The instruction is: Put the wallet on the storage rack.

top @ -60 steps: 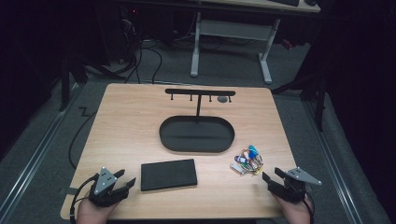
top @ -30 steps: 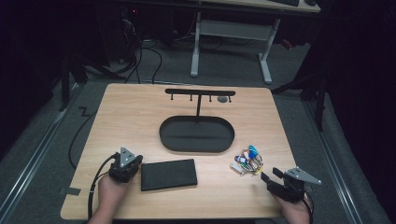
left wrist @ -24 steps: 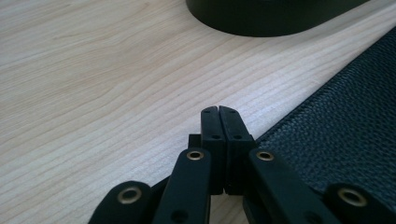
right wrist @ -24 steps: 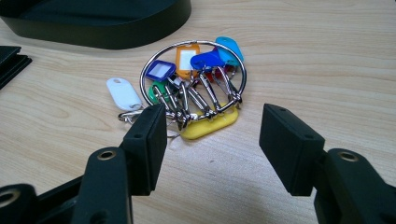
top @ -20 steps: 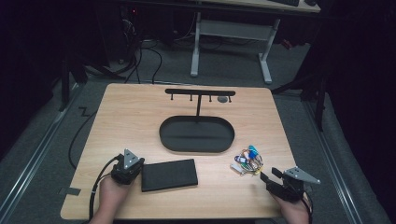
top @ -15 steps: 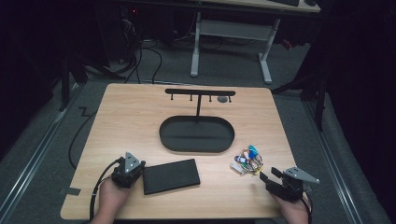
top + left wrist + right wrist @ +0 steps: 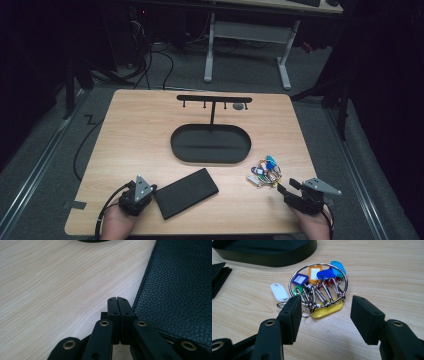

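Left gripper (image 7: 145, 192): jaws together, empty, tips just beside black leather case's (image 7: 186, 192) left edge, near table's (image 7: 140, 130) front-left corner.
Right gripper (image 7: 281, 189): jaws apart, empty, just short of key ring (image 7: 318, 287), toward front-right corner.

An oval tray (image 7: 210, 143) is set at the middle of the table (image 7: 140, 125), with a hook rack (image 7: 214, 99) standing behind it. A flat case (image 7: 186, 192) is laid before the tray, toward the left. A bunch of key tags (image 7: 264, 171) is placed right of the case, near the tray's right end.
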Tool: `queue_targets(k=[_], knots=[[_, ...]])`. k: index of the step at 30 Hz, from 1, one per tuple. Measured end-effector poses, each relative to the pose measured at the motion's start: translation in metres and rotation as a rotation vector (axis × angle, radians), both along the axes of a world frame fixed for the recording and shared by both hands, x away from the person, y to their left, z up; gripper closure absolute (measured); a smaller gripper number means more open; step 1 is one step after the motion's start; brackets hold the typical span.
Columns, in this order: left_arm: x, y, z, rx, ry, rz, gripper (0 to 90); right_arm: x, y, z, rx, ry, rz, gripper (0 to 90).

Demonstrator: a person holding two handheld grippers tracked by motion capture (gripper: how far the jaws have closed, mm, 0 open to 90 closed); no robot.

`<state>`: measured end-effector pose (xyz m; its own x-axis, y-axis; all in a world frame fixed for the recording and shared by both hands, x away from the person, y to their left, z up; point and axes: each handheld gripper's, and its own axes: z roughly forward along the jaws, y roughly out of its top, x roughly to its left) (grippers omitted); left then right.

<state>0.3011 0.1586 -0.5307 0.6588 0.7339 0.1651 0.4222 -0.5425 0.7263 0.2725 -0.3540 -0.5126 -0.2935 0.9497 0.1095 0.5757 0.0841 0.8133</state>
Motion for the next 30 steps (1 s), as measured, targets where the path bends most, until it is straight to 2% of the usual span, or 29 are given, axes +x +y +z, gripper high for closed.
queue_targets(k=[2, 3, 4, 10, 12, 15, 17, 20, 22, 24, 30], knots=[[-0.003, -0.001, 0.000, 0.001, 0.000, -0.007, 89.3, 0.000, 0.000, 0.000, 0.002, 0.002, -0.001, 42.6], [-0.011, -0.004, 0.000, 0.004, -0.001, -0.022, 89.1, 0.000, 0.000, 0.000, 0.002, 0.002, 0.002, 42.6], [-0.011, -0.004, 0.000, 0.004, -0.001, -0.022, 89.1, 0.000, 0.000, 0.000, 0.004, 0.004, 0.002, 42.7], [-0.033, -0.015, 0.001, 0.004, 0.001, -0.079, 87.3, 0.001, 0.000, 0.000, 0.004, 0.001, 0.010, 42.7], [-0.034, -0.015, 0.002, 0.003, 0.000, -0.079, 86.2, 0.001, 0.000, -0.001, 0.005, 0.001, 0.010, 42.7], [-0.035, -0.013, 0.003, -0.005, -0.011, -0.056, 76.2, 0.002, 0.001, -0.001, 0.007, 0.004, 0.010, 42.6], [-0.035, -0.012, 0.005, 0.001, -0.033, -0.034, 72.9, 0.002, 0.002, -0.001, 0.004, 0.005, 0.015, 42.7], [-0.037, -0.014, 0.010, -0.030, -0.060, -0.035, 68.4, 0.003, 0.003, -0.002, -0.006, 0.009, 0.023, 43.4], [-0.042, -0.018, 0.015, -0.059, -0.079, -0.059, 63.8, 0.003, 0.003, -0.003, -0.008, 0.013, 0.023, 43.3], [-0.043, -0.021, 0.016, -0.061, -0.082, -0.073, 61.5, 0.003, 0.004, -0.003, -0.008, 0.014, 0.021, 43.3], [-0.056, -0.045, 0.019, -0.089, -0.078, -0.184, 52.4, 0.003, 0.004, -0.003, -0.010, 0.018, 0.023, 43.3]])
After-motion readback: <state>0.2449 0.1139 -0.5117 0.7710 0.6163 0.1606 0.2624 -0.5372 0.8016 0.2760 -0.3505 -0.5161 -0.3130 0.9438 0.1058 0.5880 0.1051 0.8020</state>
